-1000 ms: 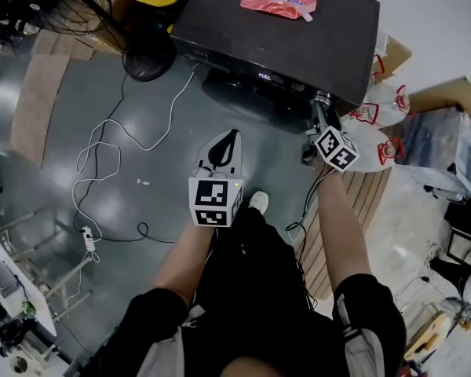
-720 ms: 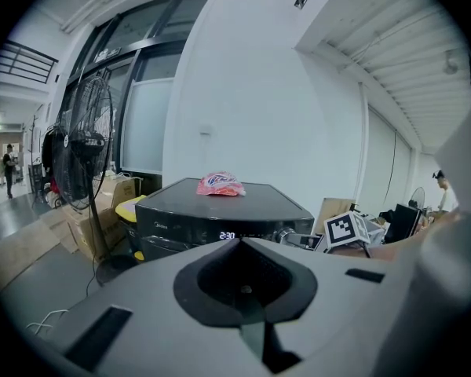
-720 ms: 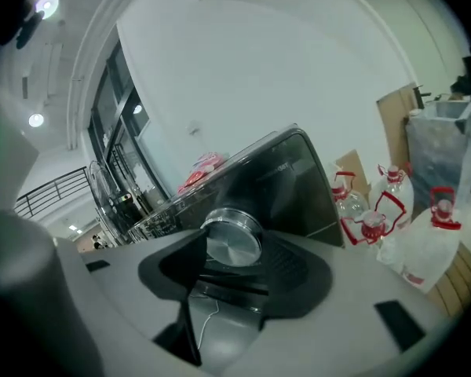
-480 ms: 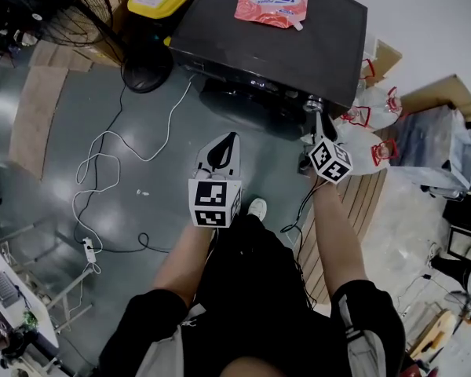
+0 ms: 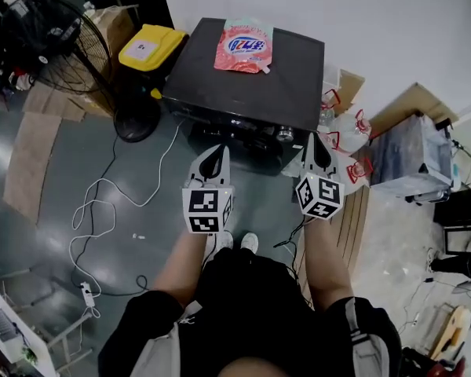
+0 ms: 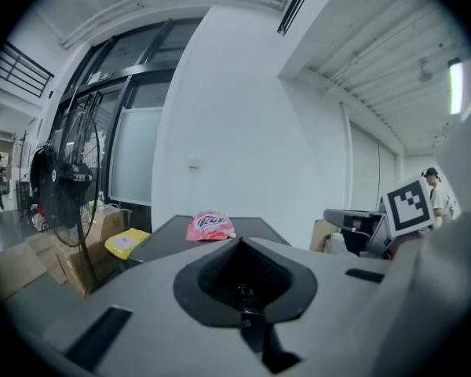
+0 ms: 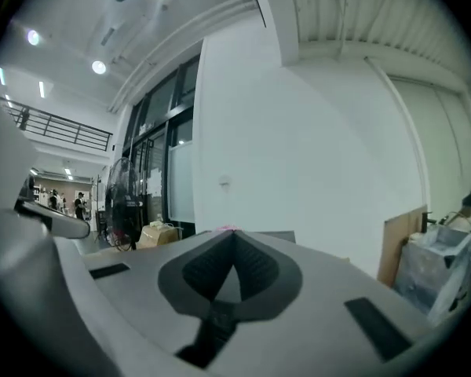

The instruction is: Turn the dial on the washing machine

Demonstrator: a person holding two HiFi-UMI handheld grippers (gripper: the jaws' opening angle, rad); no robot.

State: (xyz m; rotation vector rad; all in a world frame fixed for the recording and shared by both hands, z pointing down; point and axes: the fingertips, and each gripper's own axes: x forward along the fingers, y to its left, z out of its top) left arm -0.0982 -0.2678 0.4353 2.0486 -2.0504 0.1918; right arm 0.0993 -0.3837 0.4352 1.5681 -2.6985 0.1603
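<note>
Grippers side by side in front of washing machine (image 5: 251, 81), both clear of it. Left gripper (image 5: 218, 151) jaws together, empty; right gripper (image 5: 314, 142) jaws just closed, nothing between. Dial (image 5: 285, 133) at machine's front panel, right end. Detergent pouch (image 5: 243, 45) on machine's top.

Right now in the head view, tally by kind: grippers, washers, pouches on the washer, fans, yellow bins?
grippers: 2, left gripper and right gripper
washing machine: 1
detergent pouch: 1
floor fan: 1
yellow bin: 1
total: 6
</note>
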